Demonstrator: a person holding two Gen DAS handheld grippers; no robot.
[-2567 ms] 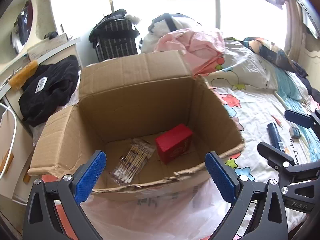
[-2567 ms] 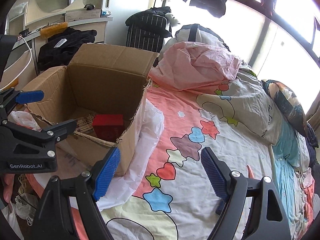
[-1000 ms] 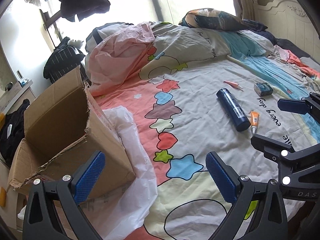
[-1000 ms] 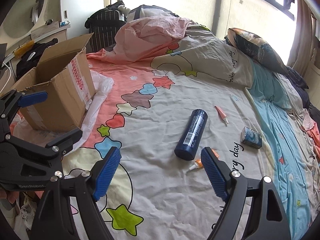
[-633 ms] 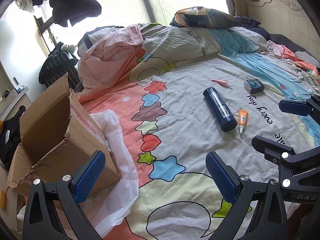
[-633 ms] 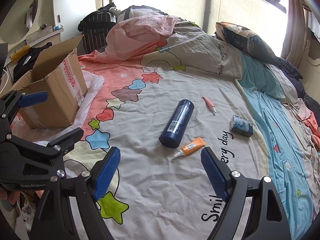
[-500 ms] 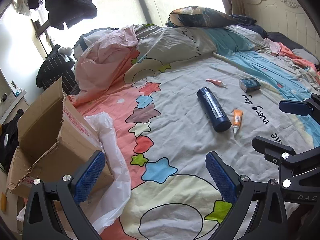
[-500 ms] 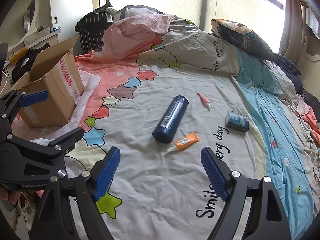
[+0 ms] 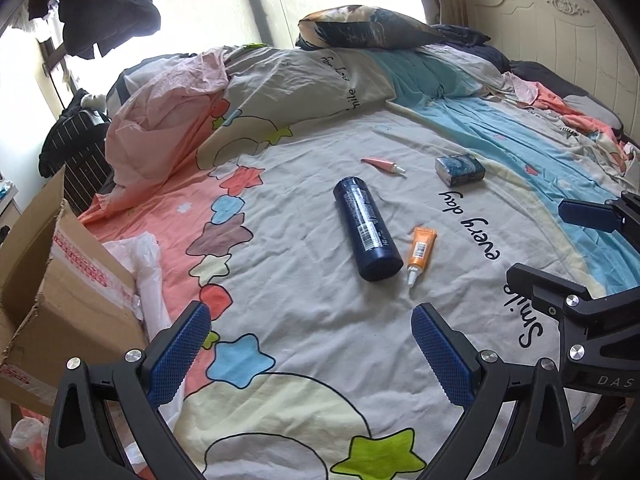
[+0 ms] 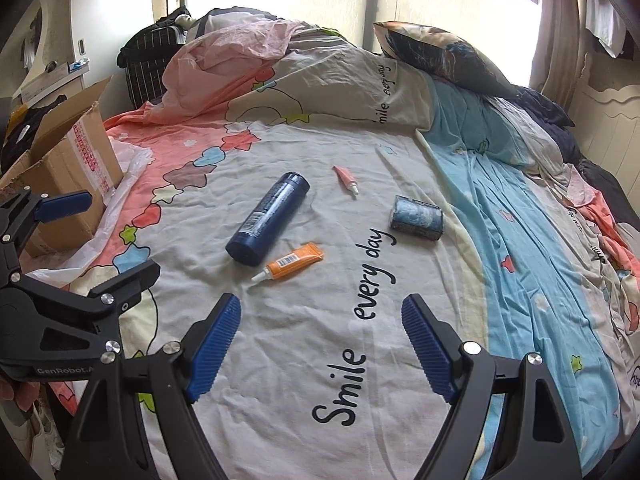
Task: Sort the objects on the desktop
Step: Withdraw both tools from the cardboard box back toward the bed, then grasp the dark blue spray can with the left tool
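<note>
Right gripper (image 10: pixel 320 344): jaws spread wide, nothing held, poised above the bedspread (image 10: pixel 280 380) near the printed "Smile". Left gripper (image 9: pixel 312 352): likewise released and empty, over the star pattern nearer the box.

Items left to be sorted are seen lying loose on the bedspread ahead of both grippers:
- dark blue bottle (image 10: pixel 267 220) on its side, centre of the group
- orange tube (image 10: pixel 292 267) just beside the bottle's near end, nozzle toward the grippers
- pink tube (image 10: pixel 346 179) beyond the bottle, apart from it
- small blue printed box (image 10: pixel 416 217) to the right, apart from the rest

Cardboard box (image 9: pixel 60 280) is placed at the left bed edge, on white plastic sheeting (image 9: pixel 144 264), well apart from the items.

Risks, as judged: the bottle may be rolled off line by a glancing jaw; the soft, wrinkled cover may be pinched with a flat tube; the orange tube may be nudged when the bottle is closed on.

Not made out: box interior, labels on all items, whether the caps are tight. The cardboard box is cut off by the frame edge.
</note>
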